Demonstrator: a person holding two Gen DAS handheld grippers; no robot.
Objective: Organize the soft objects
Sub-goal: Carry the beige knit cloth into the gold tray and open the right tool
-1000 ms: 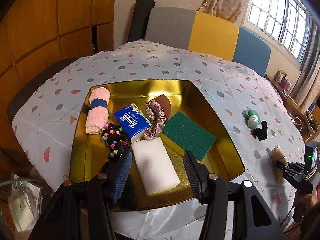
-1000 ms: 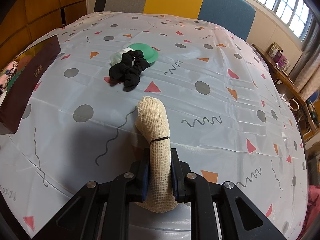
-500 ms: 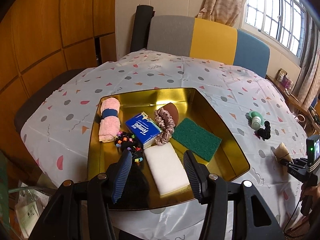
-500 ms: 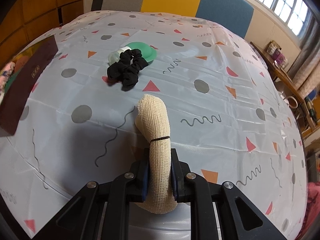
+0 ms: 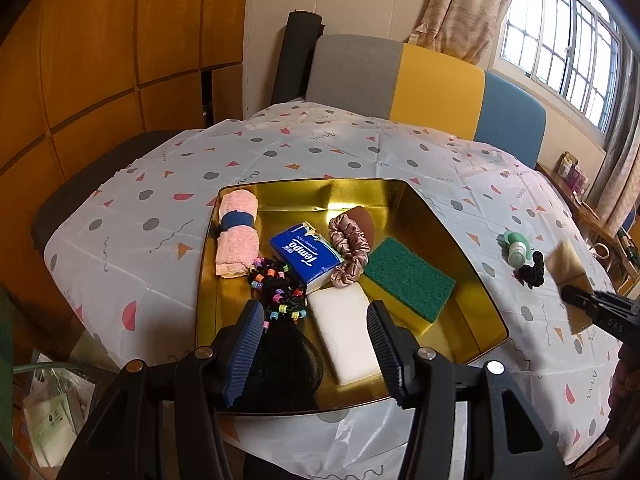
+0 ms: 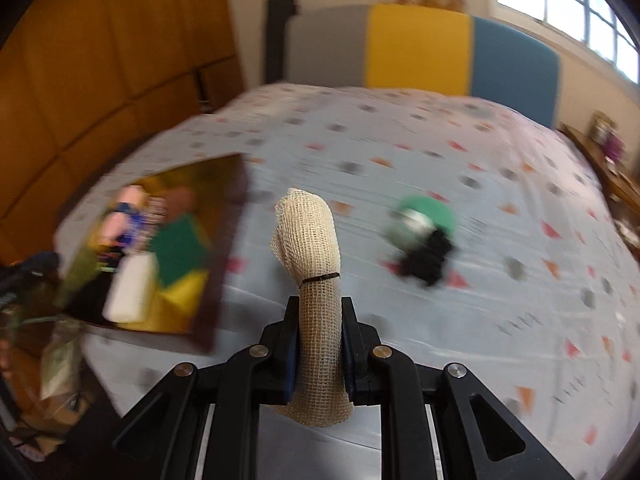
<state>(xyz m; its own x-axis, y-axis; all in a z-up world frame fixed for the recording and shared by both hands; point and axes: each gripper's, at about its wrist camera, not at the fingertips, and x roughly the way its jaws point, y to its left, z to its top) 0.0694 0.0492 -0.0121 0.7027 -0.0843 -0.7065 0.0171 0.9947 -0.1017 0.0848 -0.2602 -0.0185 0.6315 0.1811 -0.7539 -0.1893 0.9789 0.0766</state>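
The right gripper [image 6: 319, 354] has its jaws clamped on 1 beige mesh roll [image 6: 316, 264] above the desk [image 6: 500, 300]. The left gripper [image 5: 316, 350], jaws wide, hangs over 1 gold tray [image 5: 472, 300] holding 2 sponges, 1 pink towel [image 5: 236, 234].

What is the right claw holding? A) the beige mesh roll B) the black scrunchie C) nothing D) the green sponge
A: the right claw is shut on the beige mesh roll, while the black scrunchie lies on the tablecloth and the green sponge sits in the gold tray.
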